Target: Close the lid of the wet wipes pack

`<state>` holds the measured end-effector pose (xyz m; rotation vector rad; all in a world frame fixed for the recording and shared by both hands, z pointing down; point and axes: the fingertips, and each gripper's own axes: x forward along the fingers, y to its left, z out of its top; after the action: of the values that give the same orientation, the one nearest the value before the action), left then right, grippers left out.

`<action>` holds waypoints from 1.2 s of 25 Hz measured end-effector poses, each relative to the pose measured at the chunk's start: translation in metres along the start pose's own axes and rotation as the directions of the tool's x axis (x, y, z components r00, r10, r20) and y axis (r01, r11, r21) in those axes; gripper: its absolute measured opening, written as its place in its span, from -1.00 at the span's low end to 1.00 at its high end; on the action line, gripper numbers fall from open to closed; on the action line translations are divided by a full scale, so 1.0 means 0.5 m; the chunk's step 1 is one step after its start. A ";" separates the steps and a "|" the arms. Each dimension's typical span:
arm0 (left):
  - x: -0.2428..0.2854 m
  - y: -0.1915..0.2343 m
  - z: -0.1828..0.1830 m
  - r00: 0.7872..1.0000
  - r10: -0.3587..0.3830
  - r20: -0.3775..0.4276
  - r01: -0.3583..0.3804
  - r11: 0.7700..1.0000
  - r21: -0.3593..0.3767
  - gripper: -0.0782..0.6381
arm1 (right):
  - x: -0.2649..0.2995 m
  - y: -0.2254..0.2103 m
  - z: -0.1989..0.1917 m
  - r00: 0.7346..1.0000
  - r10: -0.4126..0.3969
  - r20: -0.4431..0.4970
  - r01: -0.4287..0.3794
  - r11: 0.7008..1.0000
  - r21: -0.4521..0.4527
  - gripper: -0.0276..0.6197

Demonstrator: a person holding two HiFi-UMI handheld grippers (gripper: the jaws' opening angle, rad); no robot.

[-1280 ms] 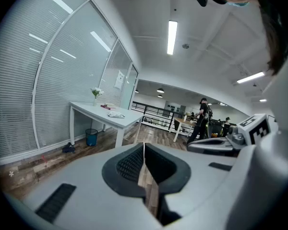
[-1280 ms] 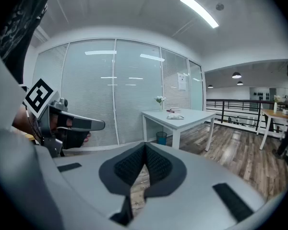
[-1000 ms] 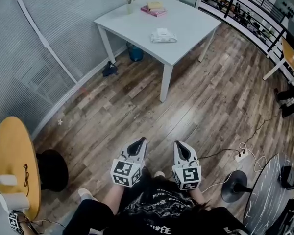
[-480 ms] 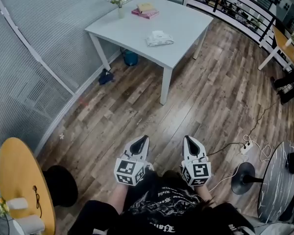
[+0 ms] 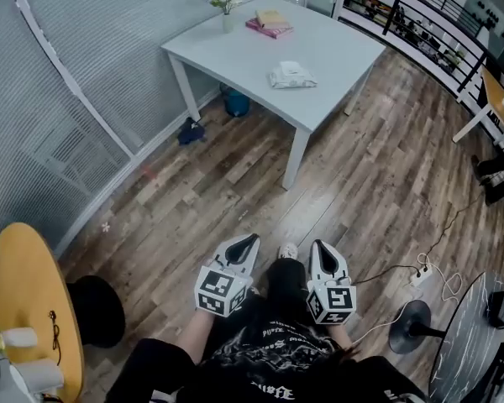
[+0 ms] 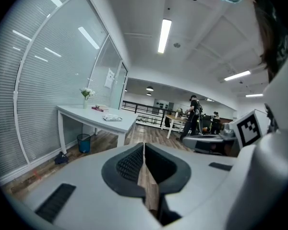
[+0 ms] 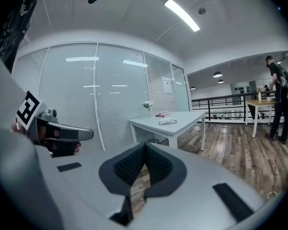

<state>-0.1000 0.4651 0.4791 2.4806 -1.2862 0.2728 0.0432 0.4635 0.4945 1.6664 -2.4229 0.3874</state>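
A white table [image 5: 235,53] stands well apart from the person. The left gripper [image 5: 247,242] and right gripper [image 5: 318,248], side by side, are both clenched and empty. The wet wipes pack [image 5: 291,75] lies on the table.

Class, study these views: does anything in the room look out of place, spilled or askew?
Little. A dark bundle lies on the floor near the blue bin, and a power strip lies loose on it at the right. Nothing looks spilled.
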 end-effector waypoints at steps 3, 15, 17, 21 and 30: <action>0.037 0.029 0.008 1.000 -0.009 -0.019 0.008 0.999 -0.035 -0.74 | 0.066 -0.012 0.018 0.999 0.035 0.001 -0.035 0.999 -0.020 -0.92; 0.299 0.120 0.130 0.993 0.116 0.002 -0.116 0.992 -0.045 -0.74 | 0.325 -0.207 0.115 0.991 0.137 -0.012 -0.137 0.989 -0.053 -0.92; 0.344 0.128 0.146 0.990 0.142 0.008 -0.142 0.989 -0.047 -0.74 | 0.358 -0.244 0.131 0.989 0.149 -0.008 -0.149 0.987 -0.059 -0.92; 0.425 0.133 0.173 0.987 0.156 0.021 -0.155 0.985 -0.073 -0.74 | 0.411 -0.309 0.146 0.985 0.169 -0.022 -0.170 0.984 -0.061 -0.92; 0.533 0.133 0.192 0.990 0.138 -0.020 -0.139 0.989 -0.050 -0.74 | 0.470 -0.382 0.151 0.983 0.177 -0.047 -0.178 0.984 -0.031 -0.92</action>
<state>0.0000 0.1919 0.4882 2.3456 -1.4432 0.2896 0.1377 0.1666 0.5122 1.4170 -2.5381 0.3993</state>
